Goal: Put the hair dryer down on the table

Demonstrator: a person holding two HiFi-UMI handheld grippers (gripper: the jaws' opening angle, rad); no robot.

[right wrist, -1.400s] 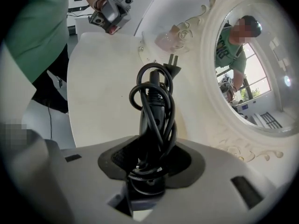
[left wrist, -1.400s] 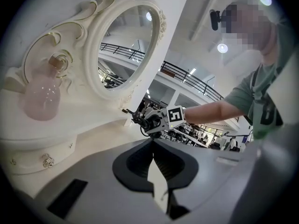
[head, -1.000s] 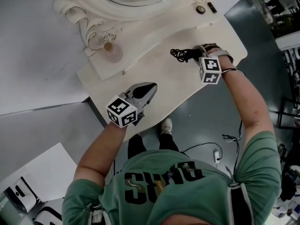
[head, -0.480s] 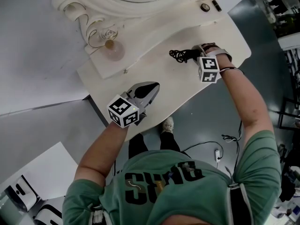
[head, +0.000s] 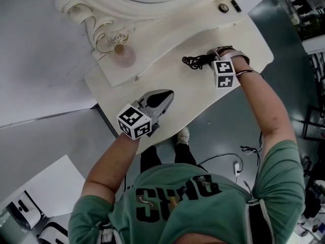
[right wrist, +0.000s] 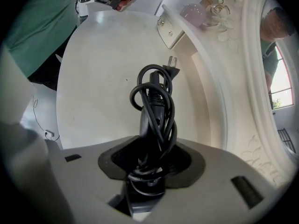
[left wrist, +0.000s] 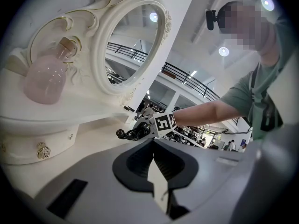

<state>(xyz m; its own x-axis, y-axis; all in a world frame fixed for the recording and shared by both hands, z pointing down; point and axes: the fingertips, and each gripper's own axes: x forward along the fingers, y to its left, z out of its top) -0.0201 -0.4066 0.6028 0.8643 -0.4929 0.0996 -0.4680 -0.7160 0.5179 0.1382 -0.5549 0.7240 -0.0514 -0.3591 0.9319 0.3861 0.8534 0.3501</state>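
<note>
The hair dryer is black, with its black cord wound round it. My right gripper is shut on it over the right part of the white dressing table. In the right gripper view the jaws clamp its body and the plug points away. Whether the dryer touches the tabletop I cannot tell. My left gripper is shut and holds nothing, near the table's front edge. Its closed jaws point toward the right gripper.
A pink glass bottle stands on the raised shelf at the back left, also in the left gripper view. The ornate white mirror frame runs along the back. Two small dark items lie at the back right. The floor drops off past the front edge.
The right gripper and the hair dryer have drifted slightly to the left over the table. The left gripper has stayed almost still.
</note>
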